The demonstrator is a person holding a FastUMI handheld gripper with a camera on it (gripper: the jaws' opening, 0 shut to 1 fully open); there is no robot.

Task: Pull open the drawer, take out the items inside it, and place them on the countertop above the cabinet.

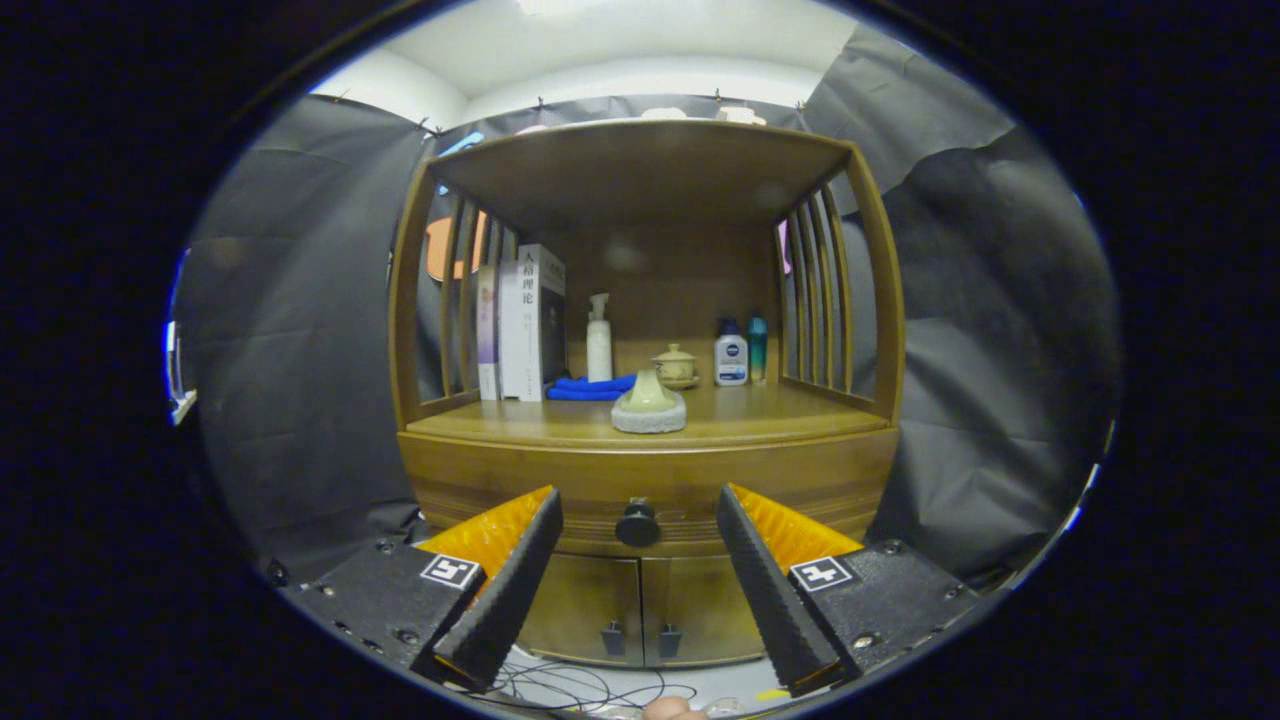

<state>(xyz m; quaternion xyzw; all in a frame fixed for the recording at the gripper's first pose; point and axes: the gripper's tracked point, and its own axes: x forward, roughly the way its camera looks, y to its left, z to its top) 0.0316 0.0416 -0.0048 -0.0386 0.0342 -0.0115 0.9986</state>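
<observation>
A wooden cabinet stands straight ahead with its drawer (650,490) closed. The drawer's dark round knob (637,524) sits on its front, in line with the gap between my fingers and still some way beyond them. My gripper (640,505) is open, with nothing between its fingers. The countertop (760,415) above the drawer holds a pale lidded stone-like piece (649,403) near its front middle. What is inside the drawer is hidden.
Further back on the countertop stand upright books (520,322), a white pump bottle (599,340), a blue cloth (588,388), a small lidded pot (675,366) and two small bottles (741,352). Two lower cabinet doors (640,610) sit under the drawer. Cables (580,685) lie on the floor.
</observation>
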